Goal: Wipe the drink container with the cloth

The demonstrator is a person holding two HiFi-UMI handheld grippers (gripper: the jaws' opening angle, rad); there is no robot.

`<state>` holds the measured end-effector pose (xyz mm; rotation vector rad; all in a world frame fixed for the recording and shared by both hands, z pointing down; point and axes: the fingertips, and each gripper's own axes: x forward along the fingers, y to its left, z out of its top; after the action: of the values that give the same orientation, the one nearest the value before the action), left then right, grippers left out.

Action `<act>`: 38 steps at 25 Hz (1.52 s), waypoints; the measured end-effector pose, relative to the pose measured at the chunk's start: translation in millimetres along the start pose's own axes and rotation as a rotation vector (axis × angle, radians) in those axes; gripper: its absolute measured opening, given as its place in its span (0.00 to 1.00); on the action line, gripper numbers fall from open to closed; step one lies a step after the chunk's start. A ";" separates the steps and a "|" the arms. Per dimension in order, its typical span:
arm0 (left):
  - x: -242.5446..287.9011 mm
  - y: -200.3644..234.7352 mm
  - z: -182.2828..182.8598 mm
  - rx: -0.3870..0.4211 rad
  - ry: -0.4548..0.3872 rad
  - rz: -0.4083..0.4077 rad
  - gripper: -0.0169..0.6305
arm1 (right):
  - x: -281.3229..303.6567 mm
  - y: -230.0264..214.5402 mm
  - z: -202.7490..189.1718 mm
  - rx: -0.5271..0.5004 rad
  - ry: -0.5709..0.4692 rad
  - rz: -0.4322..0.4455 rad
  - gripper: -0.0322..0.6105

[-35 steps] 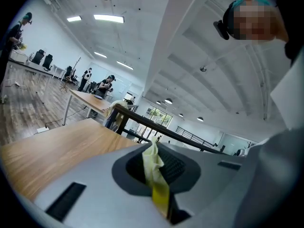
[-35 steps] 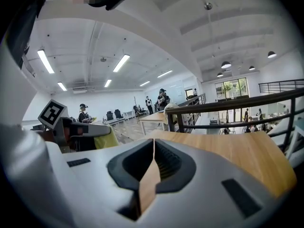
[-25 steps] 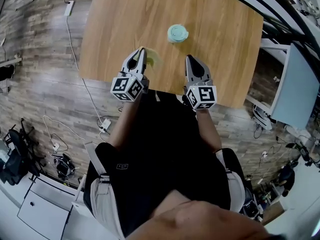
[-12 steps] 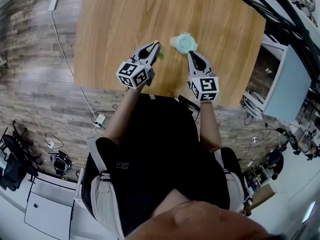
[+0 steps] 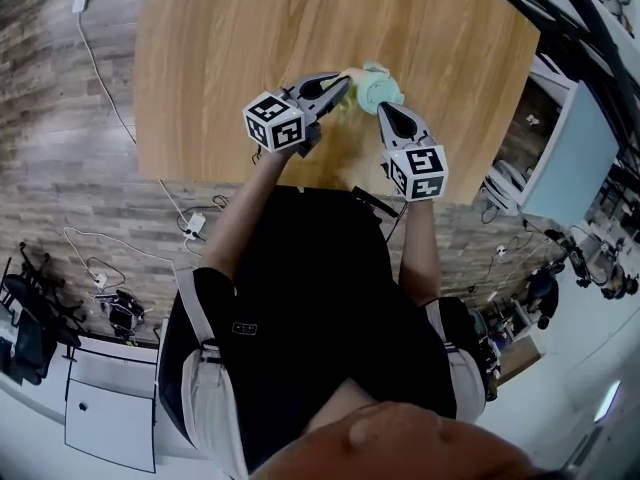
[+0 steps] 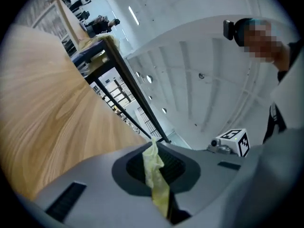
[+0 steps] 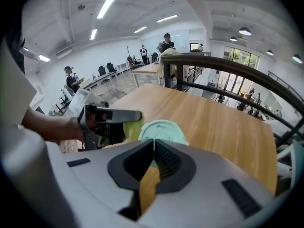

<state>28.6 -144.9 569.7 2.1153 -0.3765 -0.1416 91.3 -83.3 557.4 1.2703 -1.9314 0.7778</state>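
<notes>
A mint-green drink container (image 5: 379,89) with a lid (image 7: 162,130) stands on the wooden table (image 5: 230,58). My left gripper (image 5: 343,81) is shut on a yellow cloth (image 6: 155,172) and holds it against the container's left side. In the right gripper view the cloth (image 7: 132,129) bunches between the left gripper (image 7: 112,115) and the container. My right gripper (image 5: 384,109) sits just in front of the container, its jaws shut with nothing between them (image 7: 153,144). The container's body is mostly hidden behind the grippers.
The table's near edge (image 5: 300,173) lies just past my torso, and bare tabletop stretches to the left and beyond the container. A dark railing (image 7: 247,80) and a blue-grey panel (image 5: 565,158) stand to the table's right. Cables (image 5: 100,58) trail on the floor at left.
Both grippers have moved forward across the table to the container. The left one carried the cloth from the near edge up against the container's side; the right one closed in beside it.
</notes>
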 end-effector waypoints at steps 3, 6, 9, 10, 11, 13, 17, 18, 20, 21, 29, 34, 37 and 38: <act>8.0 7.5 -10.6 -0.009 0.033 -0.013 0.08 | -0.9 2.6 1.0 0.022 0.000 0.010 0.10; 11.9 6.8 -19.3 -0.089 0.033 -0.072 0.08 | -1.3 6.2 0.6 0.035 -0.004 0.008 0.10; 14.6 6.5 -22.4 -0.240 -0.018 -0.139 0.08 | -0.5 6.8 1.0 0.045 -0.006 0.010 0.10; 13.9 7.8 -22.8 -0.285 -0.038 -0.151 0.08 | -0.3 8.0 1.2 0.045 -0.006 0.010 0.10; 13.1 9.5 -23.3 -0.318 -0.054 -0.158 0.08 | -0.4 9.2 1.4 0.044 -0.006 0.011 0.10; 12.8 13.4 -25.5 -0.350 -0.067 -0.157 0.08 | -1.0 11.0 2.3 0.044 -0.008 0.013 0.10; 16.3 21.0 -31.2 -0.379 -0.060 -0.148 0.08 | -2.7 11.7 3.7 0.050 -0.013 0.018 0.10; 18.2 23.4 -32.7 -0.393 -0.053 -0.148 0.08 | -3.1 11.1 3.7 0.051 -0.012 0.020 0.10; 22.0 29.1 -38.1 -0.409 -0.022 -0.143 0.08 | -4.0 10.0 2.3 0.053 -0.009 0.024 0.10; 23.5 32.7 -41.7 -0.408 0.001 -0.137 0.08 | -4.1 10.0 1.4 0.053 -0.007 0.024 0.10; 33.7 68.2 -67.7 -0.414 0.169 -0.045 0.08 | -4.4 9.0 3.2 0.055 -0.016 0.013 0.10; 35.6 91.5 -88.6 -0.418 0.247 0.025 0.08 | -2.7 7.5 2.8 0.059 -0.021 0.008 0.10; 35.1 103.1 -98.7 -0.362 0.310 0.073 0.08 | -1.0 4.5 1.1 0.060 -0.022 0.008 0.10; 34.6 102.5 -100.2 -0.343 0.335 0.076 0.08 | -0.4 3.8 1.2 0.061 -0.022 0.007 0.10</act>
<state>64.3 -127.1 711.7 1.7436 -0.2137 0.1807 87.6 -82.7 556.0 1.3142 -1.9443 0.8350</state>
